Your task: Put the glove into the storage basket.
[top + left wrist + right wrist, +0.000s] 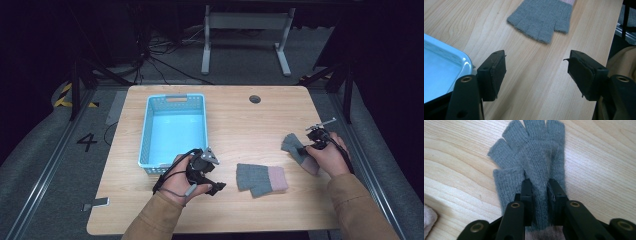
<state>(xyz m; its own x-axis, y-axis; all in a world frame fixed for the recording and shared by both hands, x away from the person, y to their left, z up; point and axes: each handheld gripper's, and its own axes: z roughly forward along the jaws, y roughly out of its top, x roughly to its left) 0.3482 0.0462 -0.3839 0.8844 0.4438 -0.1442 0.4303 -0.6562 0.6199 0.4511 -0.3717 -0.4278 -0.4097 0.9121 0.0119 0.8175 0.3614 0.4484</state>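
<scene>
Two fingerless knit gloves, grey with pink cuffs, on the wooden table [240, 107]; soft, light, limp, best pinched mid-palm. Near left: left gripper [537, 75], jaws apart, empty. Near centre: flat glove [261, 179]. Right: right-hand glove [534, 162], palm fabric bunched between right gripper [540, 188] jaws. Far left: blue basket [145, 131]

Digit "4" [86, 142] painted on floor left of table [240, 210].

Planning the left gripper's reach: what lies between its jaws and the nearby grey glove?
Bare wood table only, in the left gripper view, between the open left gripper and the glove.
</scene>
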